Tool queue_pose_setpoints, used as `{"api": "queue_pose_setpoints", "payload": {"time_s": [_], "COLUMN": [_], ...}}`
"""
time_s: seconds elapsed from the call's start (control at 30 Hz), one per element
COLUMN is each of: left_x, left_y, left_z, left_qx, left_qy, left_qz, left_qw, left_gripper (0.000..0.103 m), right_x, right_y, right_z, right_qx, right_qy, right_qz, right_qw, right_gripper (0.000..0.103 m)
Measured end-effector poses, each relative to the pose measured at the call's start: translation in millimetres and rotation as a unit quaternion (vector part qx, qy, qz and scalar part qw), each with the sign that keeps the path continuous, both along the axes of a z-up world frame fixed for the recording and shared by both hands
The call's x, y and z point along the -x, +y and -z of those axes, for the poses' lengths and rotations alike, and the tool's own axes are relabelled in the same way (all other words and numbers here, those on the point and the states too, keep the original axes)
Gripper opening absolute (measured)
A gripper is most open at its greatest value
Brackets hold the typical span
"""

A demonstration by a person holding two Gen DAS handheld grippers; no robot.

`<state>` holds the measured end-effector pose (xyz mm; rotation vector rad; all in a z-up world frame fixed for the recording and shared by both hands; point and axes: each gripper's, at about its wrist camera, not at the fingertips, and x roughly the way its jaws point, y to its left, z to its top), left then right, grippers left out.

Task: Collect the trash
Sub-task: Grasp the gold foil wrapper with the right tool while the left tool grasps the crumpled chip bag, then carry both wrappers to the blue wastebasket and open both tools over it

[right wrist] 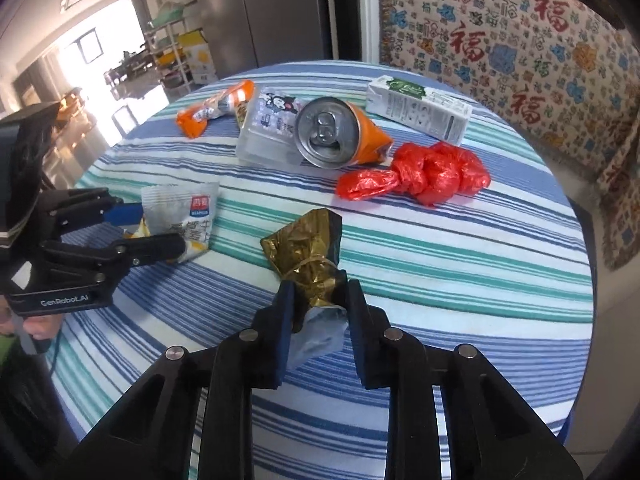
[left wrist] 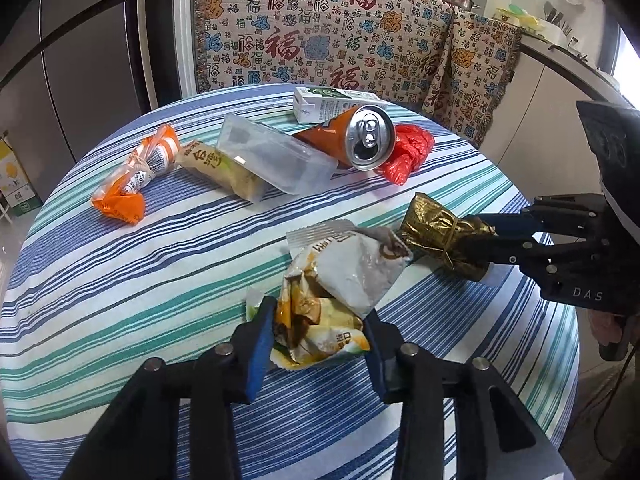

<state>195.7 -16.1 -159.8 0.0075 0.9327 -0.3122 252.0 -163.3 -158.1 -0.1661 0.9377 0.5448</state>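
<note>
The left gripper reaches level over the striped tablecloth, clamped on a crumpled snack wrapper. The right gripper pinches a gold wrapper just beside it. Behind the round table hangs a patterned blanket.
</note>
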Motion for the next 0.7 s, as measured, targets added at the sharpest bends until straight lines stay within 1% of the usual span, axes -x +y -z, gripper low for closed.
{"api": "queue_pose_setpoints", "payload": {"time_s": [0.1, 0.23, 0.33, 0.5, 0.7], "left_x": [0.6, -1.0, -4.4, -3.4, -4.0], "left_y": [-8.8, -30.8, -50.7, -81.7, -103.1], "left_z": [-2.6, -7.3, -9.4, -13.5, -16.9], "left_qx": [0.009, 0.024, 0.022, 0.017, 0.007], "left_qy": [-0.001, 0.0, -0.001, -0.006, -0.011], "left_qz": [0.003, 0.012, 0.022, 0.033, 0.033], "left_qw": [1.0, 0.9996, 0.9995, 0.9993, 0.9994], "left_gripper": [0.029, 0.028, 0.028, 0.028, 0.028], "right_x": [8.7, 22.5, 30.4, 37.3, 42.7], "right_y": [-18.2, -43.4, -59.2, -90.0, -113.3], "right_z": [-6.4, -10.8, -9.2, -7.7, -10.2], "right_qx": [-0.021, -0.046, -0.042, -0.056, -0.071], "right_qy": [0.003, 0.004, 0.005, 0.013, 0.015], "right_qz": [0.034, 0.072, 0.089, 0.121, 0.141], "right_qw": [0.999, 0.996, 0.995, 0.991, 0.987], "right_gripper": [0.025, 0.025, 0.025, 0.025, 0.025]}}
